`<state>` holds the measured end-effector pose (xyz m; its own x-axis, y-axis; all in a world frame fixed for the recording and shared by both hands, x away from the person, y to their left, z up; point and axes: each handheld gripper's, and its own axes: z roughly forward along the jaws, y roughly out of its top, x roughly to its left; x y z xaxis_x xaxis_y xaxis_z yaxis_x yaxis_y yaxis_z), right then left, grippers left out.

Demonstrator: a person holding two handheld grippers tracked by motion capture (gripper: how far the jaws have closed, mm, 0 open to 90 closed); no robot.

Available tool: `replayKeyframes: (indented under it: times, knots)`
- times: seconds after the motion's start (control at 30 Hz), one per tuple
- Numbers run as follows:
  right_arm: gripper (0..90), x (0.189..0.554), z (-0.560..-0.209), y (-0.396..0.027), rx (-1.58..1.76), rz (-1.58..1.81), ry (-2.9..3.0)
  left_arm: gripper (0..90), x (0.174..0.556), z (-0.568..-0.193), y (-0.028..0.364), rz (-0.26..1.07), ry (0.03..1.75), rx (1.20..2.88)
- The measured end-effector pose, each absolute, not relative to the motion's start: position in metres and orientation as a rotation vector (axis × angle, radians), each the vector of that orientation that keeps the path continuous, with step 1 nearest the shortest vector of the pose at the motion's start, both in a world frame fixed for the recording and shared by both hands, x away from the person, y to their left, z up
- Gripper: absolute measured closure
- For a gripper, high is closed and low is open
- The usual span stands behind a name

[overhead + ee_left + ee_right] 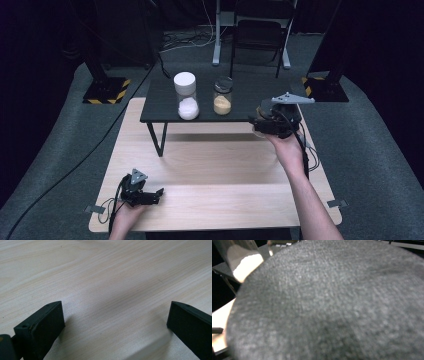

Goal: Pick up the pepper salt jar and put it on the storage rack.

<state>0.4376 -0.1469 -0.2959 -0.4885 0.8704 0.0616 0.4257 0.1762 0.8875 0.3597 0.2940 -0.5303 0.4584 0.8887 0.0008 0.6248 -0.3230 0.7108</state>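
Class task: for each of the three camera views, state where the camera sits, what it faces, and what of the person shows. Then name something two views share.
High view: above the person's side, facing forward and down on the wooden table; both forearms show.
Left gripper view: rides the left hand-held gripper, facing the tabletop; jaws apart.
Right gripper view: rides the right hand-held gripper, facing a grey round lid up close.
Shared: jar of white powder, high and right gripper views.

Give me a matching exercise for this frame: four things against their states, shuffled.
1. white-powder jar
2. tan-powder jar
3. left gripper
4. right gripper

A. open, low over the wooden table
B. white cap on
C. shut on a grey round lid
D. no cap on

Pairs: 1-B, 2-D, 3-A, 4-C
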Motion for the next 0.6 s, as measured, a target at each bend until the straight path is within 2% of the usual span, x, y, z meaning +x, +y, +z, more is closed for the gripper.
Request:
replayKeyframes:
  times: [0.6]
  knots:
    - [29.6,0.476,-0.275,-0.137,1.235,1.234,1.974,0.8,0.36,-0.53,0.294,0.525,1.256,2.063]
